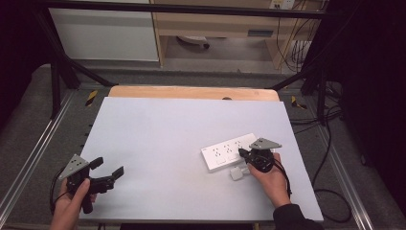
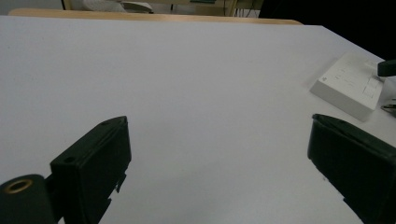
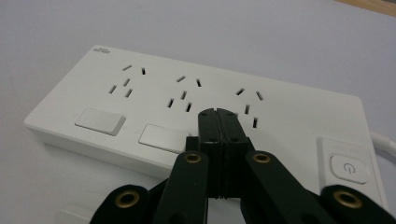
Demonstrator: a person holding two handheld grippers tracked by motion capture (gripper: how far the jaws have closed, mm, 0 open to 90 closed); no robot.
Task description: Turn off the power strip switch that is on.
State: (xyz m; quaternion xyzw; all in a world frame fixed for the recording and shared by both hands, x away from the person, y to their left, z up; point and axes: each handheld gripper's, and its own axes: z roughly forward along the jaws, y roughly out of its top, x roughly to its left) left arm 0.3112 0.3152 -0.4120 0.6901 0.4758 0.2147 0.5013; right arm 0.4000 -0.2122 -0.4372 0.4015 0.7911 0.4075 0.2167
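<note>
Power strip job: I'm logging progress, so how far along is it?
Nothing looks done: the power strip has every socket empty, and a small white plug lies loose beside it. In hand: the right gripper, jaws shut, hovers over the strip. The left gripper waits open. Any plugging-in remains.

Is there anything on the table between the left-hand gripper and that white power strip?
Nothing visible. Bare white table top lies between the open left gripper and the power strip, where the right gripper already hovers.
</note>
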